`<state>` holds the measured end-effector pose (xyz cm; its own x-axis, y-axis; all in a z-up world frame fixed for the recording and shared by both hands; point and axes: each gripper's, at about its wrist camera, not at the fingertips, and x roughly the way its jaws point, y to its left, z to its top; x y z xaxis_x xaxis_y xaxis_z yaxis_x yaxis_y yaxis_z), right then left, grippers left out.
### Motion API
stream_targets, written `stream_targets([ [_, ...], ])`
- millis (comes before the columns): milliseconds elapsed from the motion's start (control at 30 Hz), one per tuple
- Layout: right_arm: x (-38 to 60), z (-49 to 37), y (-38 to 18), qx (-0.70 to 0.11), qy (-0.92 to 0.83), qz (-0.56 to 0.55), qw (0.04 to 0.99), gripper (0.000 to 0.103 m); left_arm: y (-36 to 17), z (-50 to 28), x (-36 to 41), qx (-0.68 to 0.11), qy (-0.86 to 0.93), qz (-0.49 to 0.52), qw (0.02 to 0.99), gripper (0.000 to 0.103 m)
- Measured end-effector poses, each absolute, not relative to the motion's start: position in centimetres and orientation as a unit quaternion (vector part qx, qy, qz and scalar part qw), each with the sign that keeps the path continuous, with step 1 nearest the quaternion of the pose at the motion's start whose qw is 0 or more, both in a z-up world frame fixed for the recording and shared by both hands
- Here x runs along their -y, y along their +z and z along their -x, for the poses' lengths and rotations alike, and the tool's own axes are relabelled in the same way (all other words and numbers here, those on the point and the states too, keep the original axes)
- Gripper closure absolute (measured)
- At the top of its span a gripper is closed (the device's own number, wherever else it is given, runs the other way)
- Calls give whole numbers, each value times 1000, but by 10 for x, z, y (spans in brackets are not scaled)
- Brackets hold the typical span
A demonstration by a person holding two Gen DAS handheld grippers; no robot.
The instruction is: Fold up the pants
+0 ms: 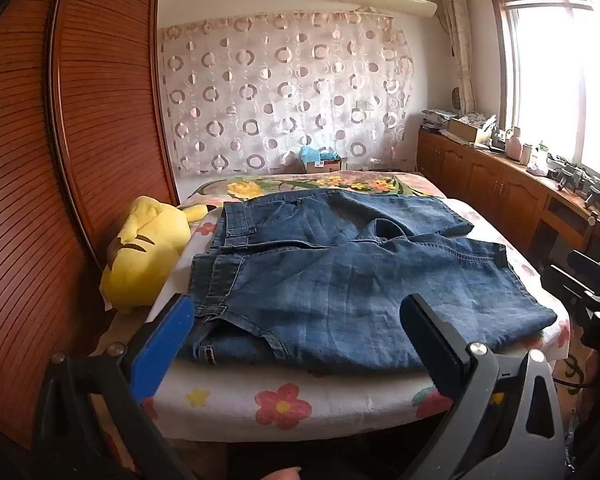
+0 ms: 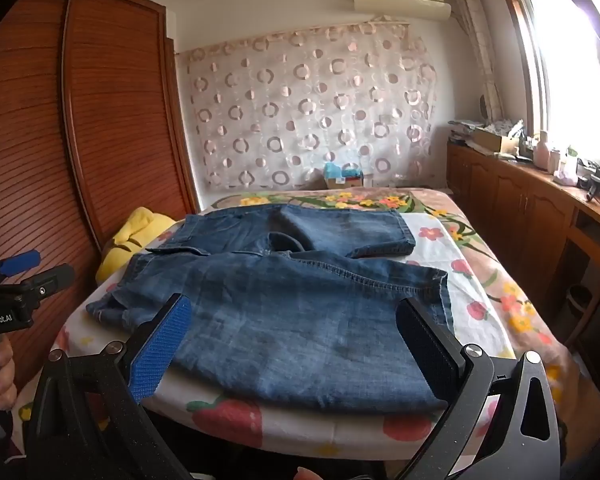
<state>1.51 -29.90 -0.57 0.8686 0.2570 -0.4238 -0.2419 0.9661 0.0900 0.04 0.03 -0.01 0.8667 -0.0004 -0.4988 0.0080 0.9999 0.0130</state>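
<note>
left gripper: fingers wide apart, nothing between them, hovering at the near bed edge.
right gripper: fingers spread too, empty.
pants: denim, lying flat across the flowered bed, waistband left.
plush: yellow, beside the waistband.

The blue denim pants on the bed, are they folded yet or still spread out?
Spread out. The blue denim pants lie flat on the floral bed sheet, both legs apart, the waistband toward the yellow plush toy.
</note>
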Motion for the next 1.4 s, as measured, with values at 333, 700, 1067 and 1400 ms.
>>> stream_targets([
  [333,299,-14,-5,-222,131,-15,966,0,0,-1,0,-256,0,-12,967,0],
  [700,300,-14,-4,-222,129,-19,966,0,-1,0,1,-255,0,-11,967,0],
  [1067,301,-15,-5,-222,128,-20,966,0,-1,0,1,-254,0,-11,967,0],
  [1400,300,-14,-5,-222,129,-21,966,0,-1,0,1,-254,0,-11,967,0],
])
